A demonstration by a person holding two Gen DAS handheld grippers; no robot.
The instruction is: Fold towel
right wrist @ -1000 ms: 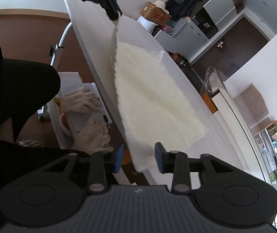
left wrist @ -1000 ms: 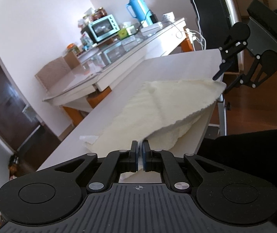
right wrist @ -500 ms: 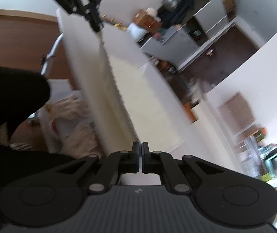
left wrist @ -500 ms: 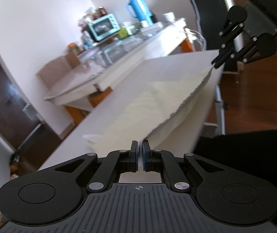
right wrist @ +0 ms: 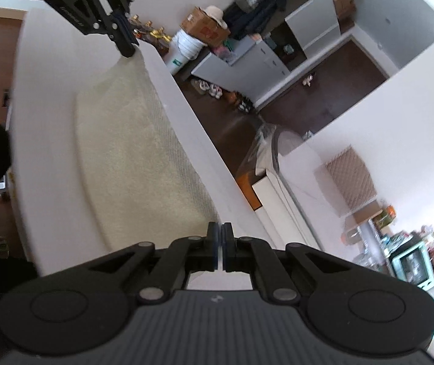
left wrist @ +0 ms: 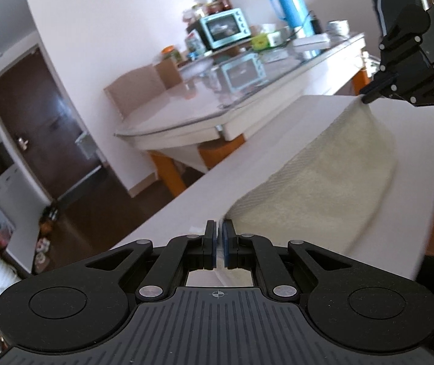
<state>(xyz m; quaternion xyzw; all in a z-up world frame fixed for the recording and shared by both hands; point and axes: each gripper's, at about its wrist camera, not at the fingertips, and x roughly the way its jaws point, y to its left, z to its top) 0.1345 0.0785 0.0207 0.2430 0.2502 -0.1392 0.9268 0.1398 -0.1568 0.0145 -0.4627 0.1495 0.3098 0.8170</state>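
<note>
A cream towel (left wrist: 323, 182) lies on the white table (left wrist: 186, 200), folded over along its length. My left gripper (left wrist: 220, 240) is shut on one corner of it near the table's far edge. My right gripper (right wrist: 220, 243) is shut on the other corner. The towel (right wrist: 131, 158) stretches between the two grippers. The right gripper shows in the left wrist view (left wrist: 369, 95), pinching the towel's far end. The left gripper shows in the right wrist view (right wrist: 125, 47), doing the same.
A second glass-topped table (left wrist: 217, 103) stands behind with a teal toaster oven (left wrist: 224, 27), a blue thermos (left wrist: 290, 0) and jars. A dark door (left wrist: 40, 133) is at left. Boxes, a white bucket (right wrist: 183, 51) and shoes lie on the floor beyond the table.
My right gripper has shut on the towel's corner. Both grippers have carried the near edge of the towel up and across the table toward its far side, doubling the towel over.
</note>
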